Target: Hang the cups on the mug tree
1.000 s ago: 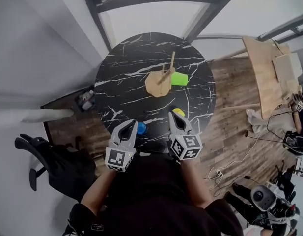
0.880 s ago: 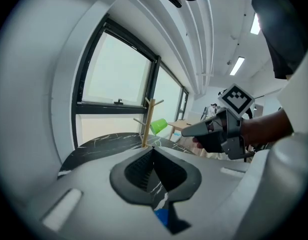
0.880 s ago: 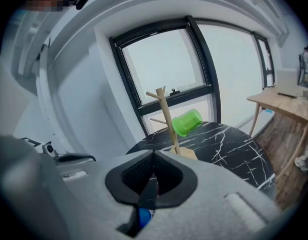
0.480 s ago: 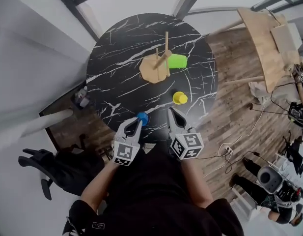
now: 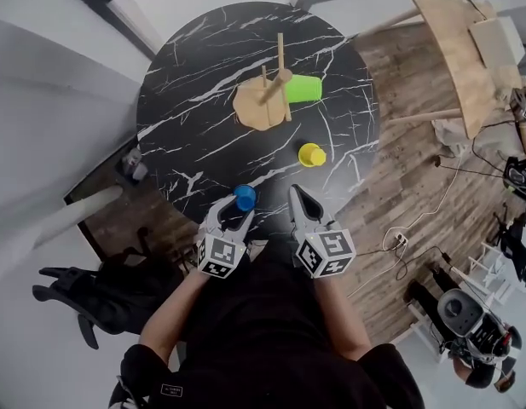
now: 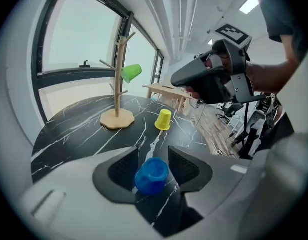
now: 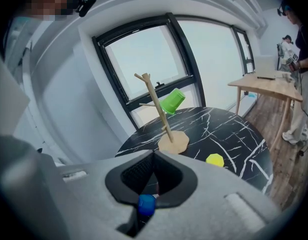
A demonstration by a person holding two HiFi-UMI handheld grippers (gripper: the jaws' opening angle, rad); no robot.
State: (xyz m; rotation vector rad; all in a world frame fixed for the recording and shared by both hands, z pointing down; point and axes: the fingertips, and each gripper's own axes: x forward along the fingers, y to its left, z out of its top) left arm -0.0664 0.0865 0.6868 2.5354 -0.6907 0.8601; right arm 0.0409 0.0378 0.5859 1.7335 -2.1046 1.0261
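Table (image 5: 186, 100): round, black marble top with white veins; it carries the mug tree and the two standing cups.
Left gripper (image 5: 235, 212): on the near side of the mug tree, towards the person, at the table's near edge. Jaws released and spread wide; they have just been opening. The blue cup stands in the gap between them, and the pads do not clamp it.
Blue cup (image 5: 245, 197): on the table top, well apart from the mug tree on its near side, inside the left gripper's gap.
Mug tree (image 5: 256, 111): pale wooden post with side pegs on a flat many-sided base, upright on the far half of the table.
Right gripper (image 5: 297, 196): near side of the mug tree, right of the blue cup and apart from it. Jaws clenched together at the tips, nothing gripped between the pads.
Green cup (image 5: 303, 89): hung on a peg of the mug tree, on the tree's right side, tilted, clear of the table.
Yellow cup (image 5: 312, 154): stands on the table with its wider end down, between the mug tree and the right gripper, touching neither.
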